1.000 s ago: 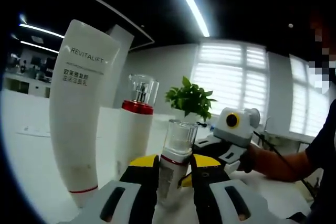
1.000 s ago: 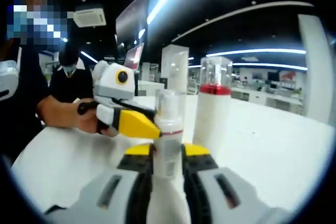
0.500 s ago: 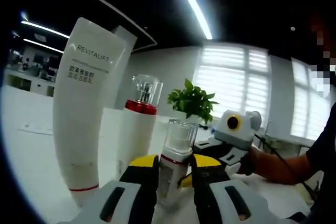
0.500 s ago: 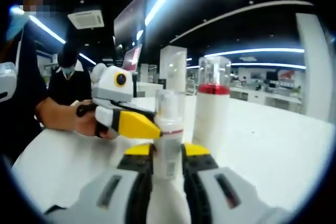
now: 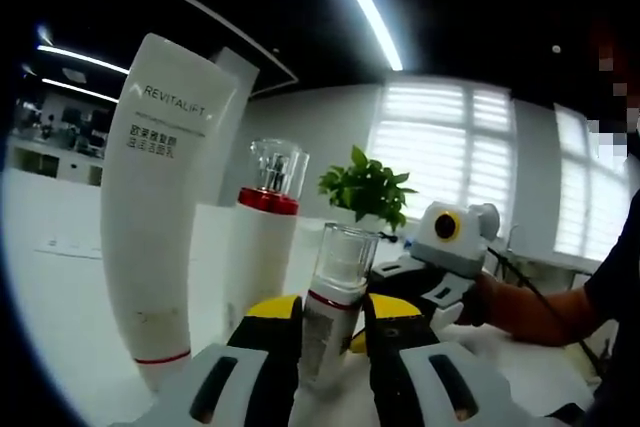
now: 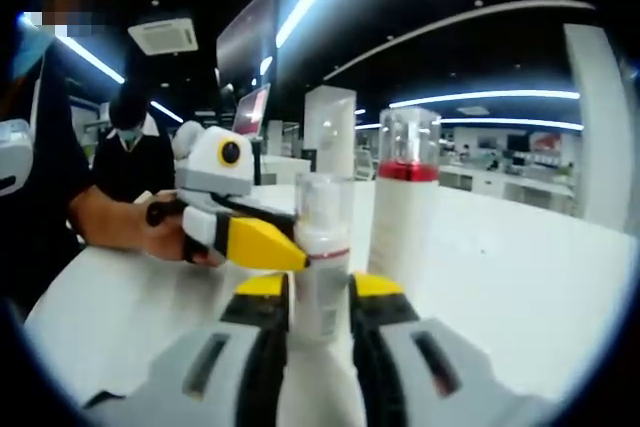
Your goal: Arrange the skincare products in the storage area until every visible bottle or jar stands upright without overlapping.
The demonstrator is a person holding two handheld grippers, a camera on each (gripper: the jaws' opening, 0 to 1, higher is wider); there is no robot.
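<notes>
Left gripper view: the left gripper (image 5: 332, 322) grasps the small bottle (image 5: 334, 299), upright on the worktop (image 5: 60, 317); beside it stand the red-collared bottle (image 5: 262, 247) and the tube (image 5: 158, 207).

Right gripper view: the right gripper (image 6: 319, 292) jaws also grasp the small bottle (image 6: 322, 252), the red-collared bottle (image 6: 405, 202) just behind.

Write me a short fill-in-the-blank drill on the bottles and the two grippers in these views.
1. The small clear-capped bottle stands between the ____ gripper's jaws.
2. The tall white tube reads ____ near its top.
3. The taller bottle beside the tube has a ____ collar under its clear cap.
4. Behind the bottles sits a green ____.

Missing words: left; REVITALIFT; red; plant
</notes>
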